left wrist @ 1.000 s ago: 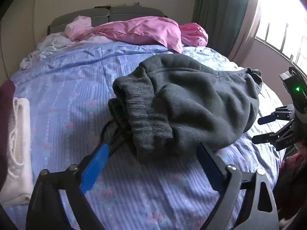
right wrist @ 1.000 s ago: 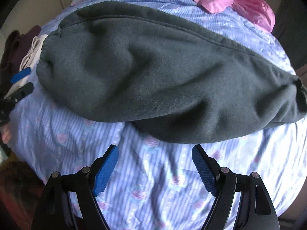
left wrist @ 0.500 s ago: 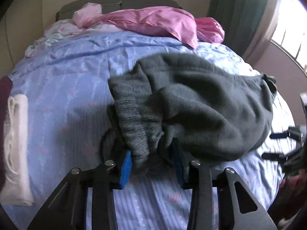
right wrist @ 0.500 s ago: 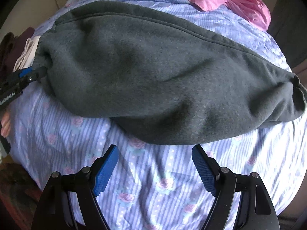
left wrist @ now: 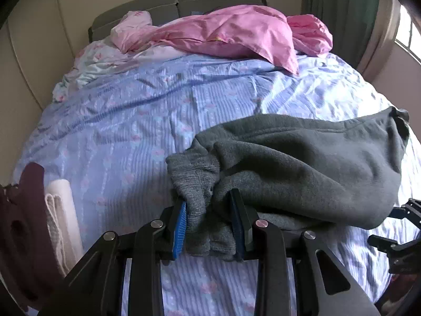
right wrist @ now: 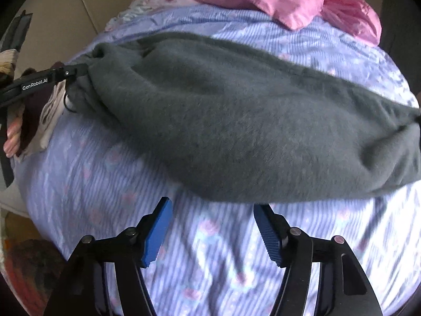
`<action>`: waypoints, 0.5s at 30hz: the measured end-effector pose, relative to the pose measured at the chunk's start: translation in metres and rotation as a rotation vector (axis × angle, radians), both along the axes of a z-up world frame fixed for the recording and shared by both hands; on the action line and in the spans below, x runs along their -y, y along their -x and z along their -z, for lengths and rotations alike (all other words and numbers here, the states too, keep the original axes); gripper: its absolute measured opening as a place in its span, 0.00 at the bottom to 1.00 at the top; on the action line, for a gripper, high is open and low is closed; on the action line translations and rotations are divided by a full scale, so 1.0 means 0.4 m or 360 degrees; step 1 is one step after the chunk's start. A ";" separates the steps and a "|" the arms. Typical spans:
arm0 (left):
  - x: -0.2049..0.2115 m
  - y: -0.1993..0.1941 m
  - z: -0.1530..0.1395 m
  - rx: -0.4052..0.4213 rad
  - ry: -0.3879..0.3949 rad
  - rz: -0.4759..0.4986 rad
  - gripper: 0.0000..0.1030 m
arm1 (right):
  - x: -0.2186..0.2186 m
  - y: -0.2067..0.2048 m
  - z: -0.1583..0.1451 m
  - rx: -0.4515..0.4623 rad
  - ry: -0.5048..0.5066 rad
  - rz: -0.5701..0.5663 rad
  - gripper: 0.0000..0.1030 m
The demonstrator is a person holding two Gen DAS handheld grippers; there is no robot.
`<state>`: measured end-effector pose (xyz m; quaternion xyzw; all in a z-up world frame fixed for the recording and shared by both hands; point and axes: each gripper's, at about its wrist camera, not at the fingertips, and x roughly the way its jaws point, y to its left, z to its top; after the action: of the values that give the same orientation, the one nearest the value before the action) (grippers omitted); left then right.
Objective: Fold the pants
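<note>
Dark grey fleece pants lie folded lengthwise across a blue striped bedsheet. My left gripper is shut on the ribbed waistband end and holds it bunched between the blue pads. In the right wrist view the pants stretch left to right, and the left gripper shows at their left end. My right gripper is open, just short of the pants' near edge, over bare sheet. It also shows at the right edge of the left wrist view.
A pink duvet is heaped at the head of the bed by the grey headboard. A white folded garment and a maroon one lie at the bed's left edge. Green curtain and window at right.
My left gripper moved onto the waistband and shut on it, then pulled that end toward the near side. My right gripper moved slightly closer to the pants and stayed open.
</note>
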<state>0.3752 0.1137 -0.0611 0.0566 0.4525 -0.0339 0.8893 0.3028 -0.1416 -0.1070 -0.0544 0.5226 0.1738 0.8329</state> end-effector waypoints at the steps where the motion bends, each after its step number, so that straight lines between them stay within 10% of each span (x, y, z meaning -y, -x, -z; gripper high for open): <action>1: 0.001 -0.008 -0.002 -0.0009 -0.0007 -0.0008 0.30 | 0.003 -0.006 -0.007 0.0030 -0.0021 -0.0003 0.63; 7: -0.021 -0.034 0.005 -0.0055 0.0054 -0.0073 0.30 | 0.018 -0.073 -0.107 0.0213 -0.0215 0.0016 0.63; 15: 0.017 -0.080 0.017 -0.0046 -0.0091 -0.0103 0.31 | 0.019 -0.107 -0.090 0.0094 -0.0309 -0.0024 0.64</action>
<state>0.4071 0.1069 -0.0678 0.0670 0.4676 0.0070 0.8814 0.3455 -0.1491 -0.0711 0.0175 0.4782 0.2281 0.8479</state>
